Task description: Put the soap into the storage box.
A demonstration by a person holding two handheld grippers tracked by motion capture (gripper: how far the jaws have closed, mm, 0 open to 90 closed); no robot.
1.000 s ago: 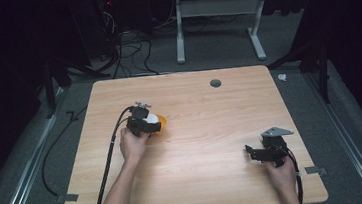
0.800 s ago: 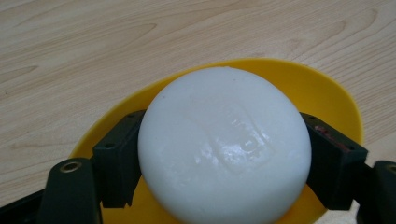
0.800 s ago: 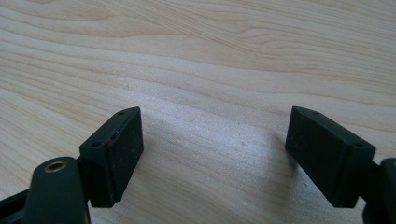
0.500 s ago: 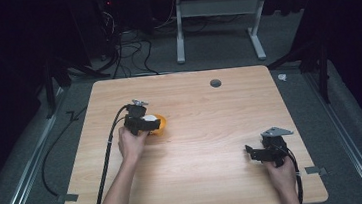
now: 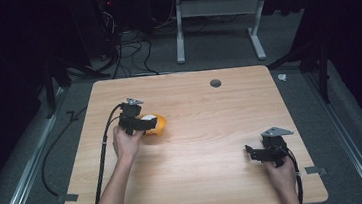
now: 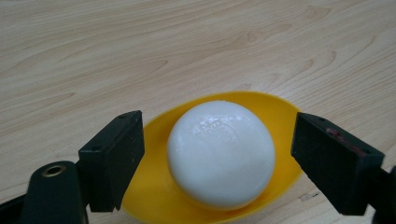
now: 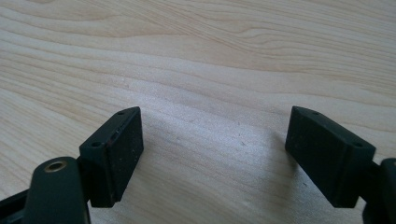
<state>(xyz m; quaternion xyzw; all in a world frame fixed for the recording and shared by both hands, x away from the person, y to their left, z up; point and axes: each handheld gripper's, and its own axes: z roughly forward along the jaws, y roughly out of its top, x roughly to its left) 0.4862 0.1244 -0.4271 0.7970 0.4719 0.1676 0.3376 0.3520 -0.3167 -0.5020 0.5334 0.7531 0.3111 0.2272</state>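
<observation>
A light wooden rectangular table with a round dark grommet hole stands on grey carpet floor, a white metal desk frame and tangled black cables behind in darkness.

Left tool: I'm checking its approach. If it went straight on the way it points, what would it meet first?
Probably the white ball in the yellow bowl, centred between the open left tool; depth is unclear.

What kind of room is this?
Probably a lab or workshop: a bare wooden table stands on grey carpet, cables tangle on the floor behind it, and a metal desk frame sits in the dark beyond.
</observation>
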